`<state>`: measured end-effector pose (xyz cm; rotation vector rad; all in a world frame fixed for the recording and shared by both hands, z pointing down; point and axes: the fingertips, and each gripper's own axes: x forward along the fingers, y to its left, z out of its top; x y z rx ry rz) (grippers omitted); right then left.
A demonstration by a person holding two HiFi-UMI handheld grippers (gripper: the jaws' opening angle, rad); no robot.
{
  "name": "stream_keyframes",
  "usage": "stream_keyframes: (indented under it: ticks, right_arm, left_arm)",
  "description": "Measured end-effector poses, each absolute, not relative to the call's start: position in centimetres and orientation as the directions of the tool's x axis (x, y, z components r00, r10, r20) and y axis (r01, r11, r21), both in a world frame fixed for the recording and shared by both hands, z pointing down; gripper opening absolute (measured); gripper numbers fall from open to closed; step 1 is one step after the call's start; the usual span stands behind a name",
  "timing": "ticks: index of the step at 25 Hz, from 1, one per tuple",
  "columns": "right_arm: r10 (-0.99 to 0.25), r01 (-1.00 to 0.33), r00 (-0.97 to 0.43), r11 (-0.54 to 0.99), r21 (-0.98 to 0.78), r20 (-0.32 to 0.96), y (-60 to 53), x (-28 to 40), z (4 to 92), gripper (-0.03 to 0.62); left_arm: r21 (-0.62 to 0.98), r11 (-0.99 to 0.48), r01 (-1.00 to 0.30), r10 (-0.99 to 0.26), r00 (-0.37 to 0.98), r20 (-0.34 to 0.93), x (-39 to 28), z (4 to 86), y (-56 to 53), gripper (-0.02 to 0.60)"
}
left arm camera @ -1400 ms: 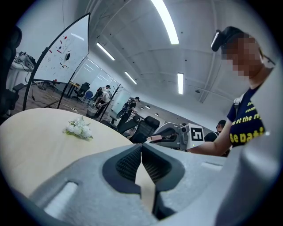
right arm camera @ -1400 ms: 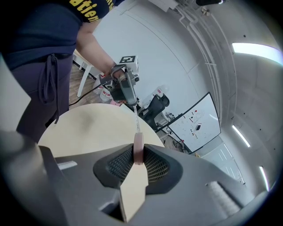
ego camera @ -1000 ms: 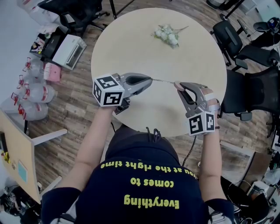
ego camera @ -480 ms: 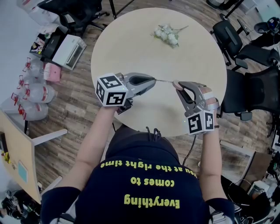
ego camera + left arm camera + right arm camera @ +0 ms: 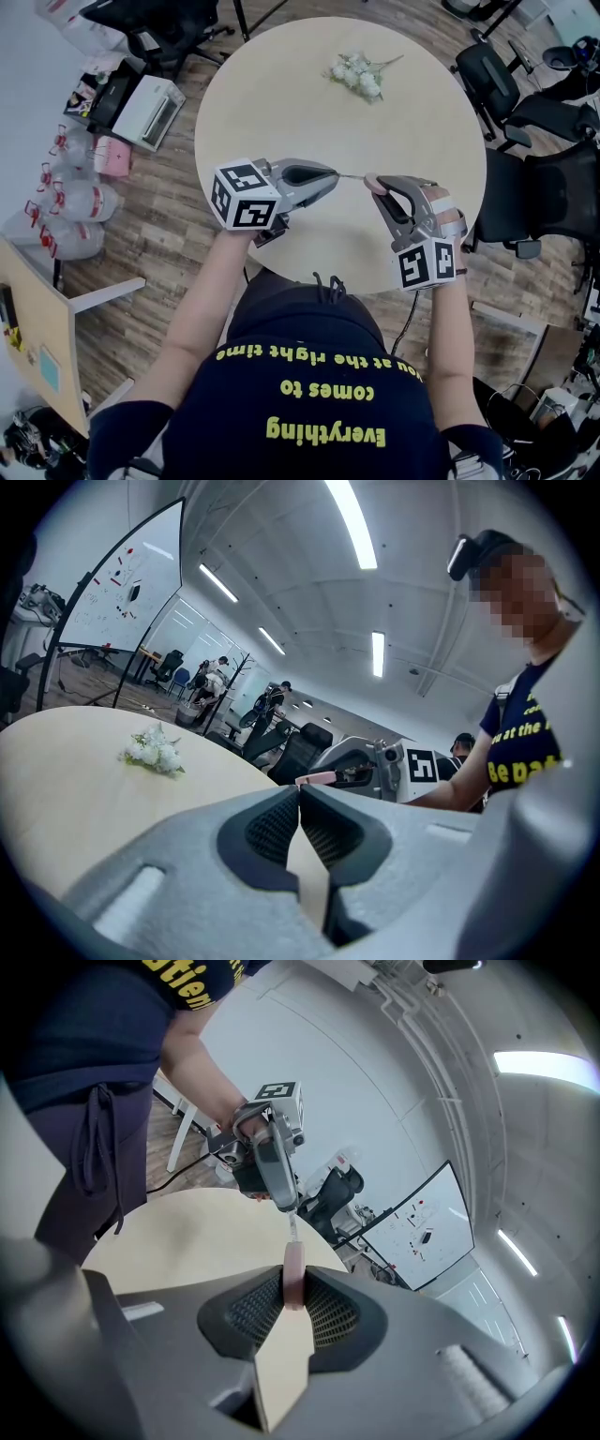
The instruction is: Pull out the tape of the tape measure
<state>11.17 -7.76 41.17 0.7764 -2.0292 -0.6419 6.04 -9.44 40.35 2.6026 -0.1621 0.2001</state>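
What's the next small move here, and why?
Probably draw the left gripper leftward, away from the right gripper. Its jaws are shut on the end of the tape, the right gripper clamps the pink case, and only a short stretch of tape shows between them.

flowers [image 5: 356, 73] lie far back on the table [image 5: 281, 103], probably well behind the tape measure [image 5: 372, 183].

On my feed I see a round pale desk [image 5: 309, 103] on a wood-plank floor [image 5: 169, 225], black office chairs [image 5: 553, 202] to its right, a white printer [image 5: 148, 110] at left, a whiteboard [image 5: 127, 583] beyond, and strip lights [image 5: 354, 522] overhead.
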Motion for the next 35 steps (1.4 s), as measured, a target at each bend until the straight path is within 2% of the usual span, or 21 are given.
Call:
stream_keyframes:
  ticks: [35]
  right_arm:
    - [-0.690, -0.275, -0.478, 0.705, 0.654, 0.544, -7.4, 8.2, 42.3, 0.084]
  left_arm:
    - [0.521, -0.834, -0.182, -0.079, 0.974, 0.214, 7.0, 41.7, -8.7, 0.008]
